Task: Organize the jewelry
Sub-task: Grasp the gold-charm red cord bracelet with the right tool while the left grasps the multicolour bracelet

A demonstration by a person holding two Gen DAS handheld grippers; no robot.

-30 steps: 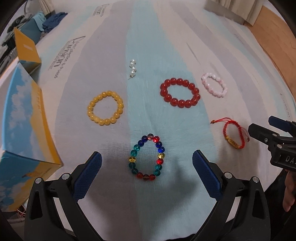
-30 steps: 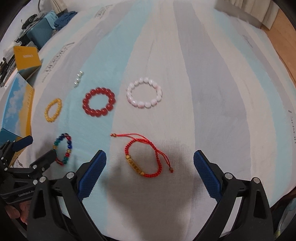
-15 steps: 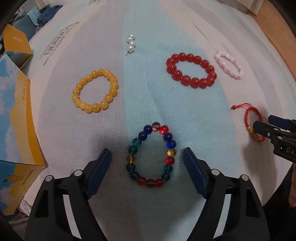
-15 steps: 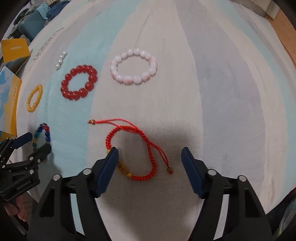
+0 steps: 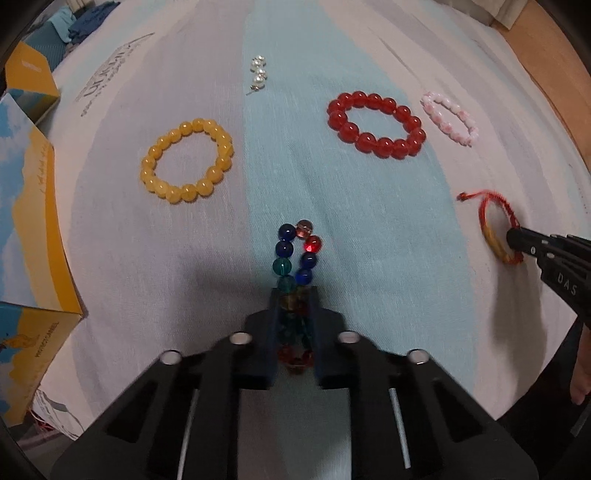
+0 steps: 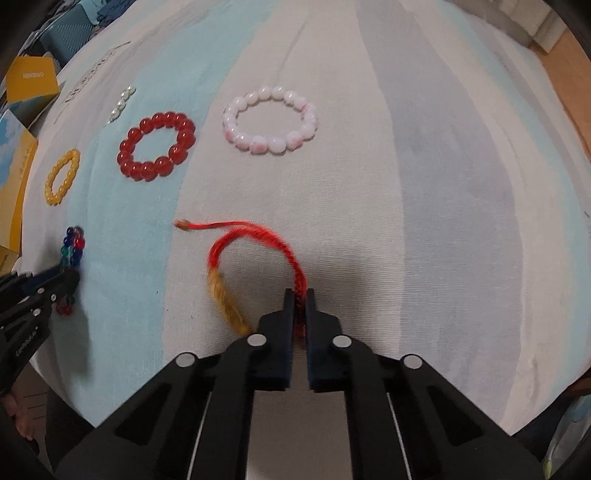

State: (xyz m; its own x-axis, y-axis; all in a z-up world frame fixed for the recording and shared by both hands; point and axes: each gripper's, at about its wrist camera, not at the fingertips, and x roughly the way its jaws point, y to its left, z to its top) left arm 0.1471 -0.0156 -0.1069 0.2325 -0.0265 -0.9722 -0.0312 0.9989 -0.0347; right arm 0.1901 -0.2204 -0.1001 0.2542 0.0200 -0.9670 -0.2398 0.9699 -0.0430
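Observation:
My left gripper point(image 5: 294, 295) is shut on the multicolour bead bracelet point(image 5: 297, 251), squeezed into a narrow loop on the striped cloth; it also shows in the right wrist view point(image 6: 72, 243). My right gripper point(image 6: 300, 295) is shut on the red cord bracelet point(image 6: 255, 236) with a gold tube charm point(image 6: 225, 299); in the left wrist view the cord point(image 5: 496, 218) lies at the right gripper's tip point(image 5: 517, 240). A yellow bead bracelet point(image 5: 186, 160), a red bead bracelet point(image 5: 376, 124), a pink bead bracelet point(image 5: 450, 118) and a small pearl piece point(image 5: 258, 75) lie on the cloth.
A blue and yellow box point(image 5: 29, 236) stands at the left edge, with a smaller yellow box point(image 5: 31, 79) behind it. Wooden floor point(image 5: 546, 74) shows beyond the cloth's right edge. Folded clothes point(image 5: 81, 22) lie at the far left.
Both grippers have gone from wide open to shut. The left closed on the multicolour bracelet, squeezing it narrow; the right closed on the red cord bracelet. Both moved forward and down.

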